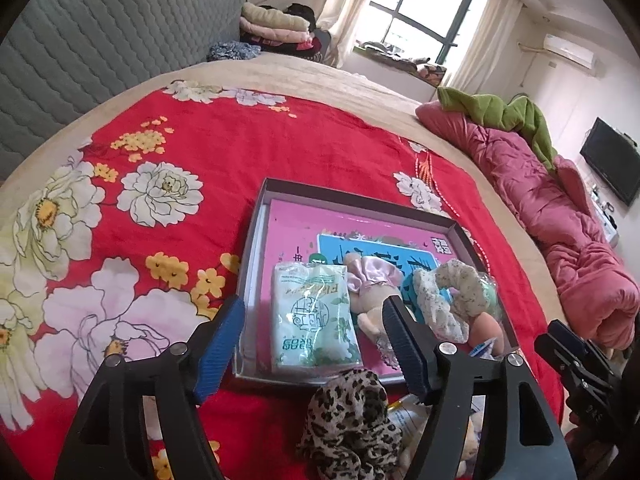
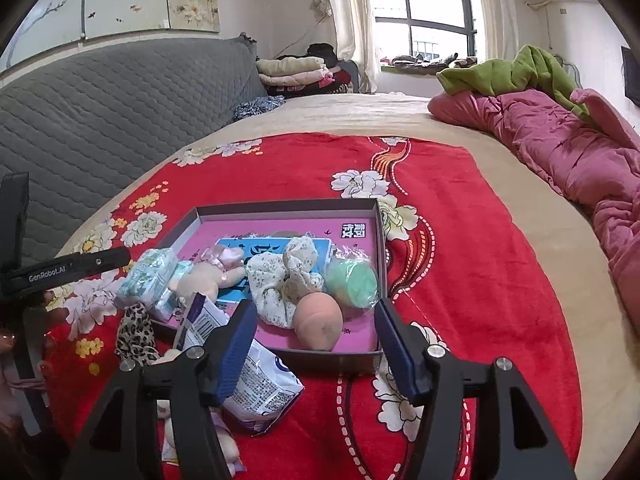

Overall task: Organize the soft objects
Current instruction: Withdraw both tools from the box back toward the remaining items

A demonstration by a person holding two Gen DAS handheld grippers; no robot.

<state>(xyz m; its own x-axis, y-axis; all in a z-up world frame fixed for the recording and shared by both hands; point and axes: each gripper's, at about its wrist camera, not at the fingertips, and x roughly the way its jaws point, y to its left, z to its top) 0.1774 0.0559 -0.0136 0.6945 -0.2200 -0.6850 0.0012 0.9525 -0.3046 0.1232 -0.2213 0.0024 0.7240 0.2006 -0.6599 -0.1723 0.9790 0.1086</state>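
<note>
I see the job is partly done. The flat box [image 2: 378,216] sits on the red blanket [image 1: 248,140], and five soft things lie in it: the green tissue pack [image 1: 314,316] by its left wall, the little plush toy [image 1: 370,292] next to that, the flowery scrunchie [image 2: 286,280] in the middle, the peach sponge [image 2: 318,320] at the near wall, and the green puff [image 2: 352,284] in the near right corner. Still outside, by the near left corner, lie the leopard scrunchie [image 1: 352,424] and the white packet [image 2: 256,384]. My left gripper [image 1: 312,344] is spread wide over the box and holds nothing. My right gripper [image 2: 316,348] is spread too, with nothing pinched
</note>
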